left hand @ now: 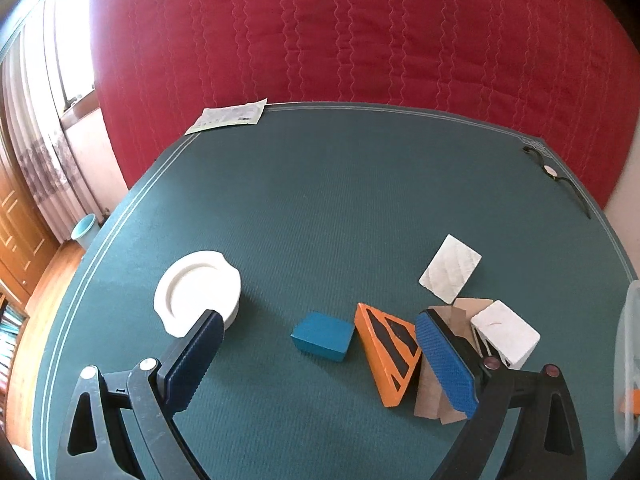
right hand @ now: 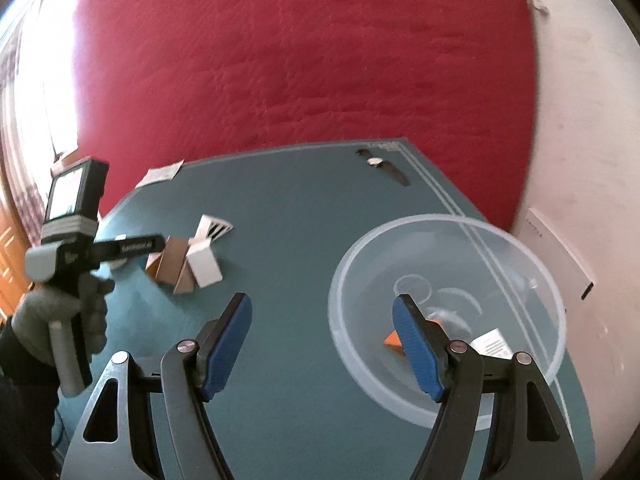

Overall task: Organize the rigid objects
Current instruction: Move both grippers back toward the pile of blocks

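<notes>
Both sets of fingers spread wide w/ nothing held, my left gripper (left hand: 320, 360) over the blue block (left hand: 323, 335), next: drop & pinch it for the bowl (right hand: 472, 416).

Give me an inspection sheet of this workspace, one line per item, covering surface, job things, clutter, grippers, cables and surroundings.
Surface: green table mat with pale border lines.
Job's things: blue block, orange triangle, brown cardboard pieces, white block grouped together; white textured tile lies apart; white plate to the left; clear plastic bowl holds an orange piece.
Clutter: paper packet at the far edge; wristwatch near the far corner.
Grippers: left hand-held gripper open over the blocks; right hand-held gripper open, empty, by the bowl.
Cables: nothing seen.
Surroundings: red quilted bedding, curtain, wooden floor.
</notes>
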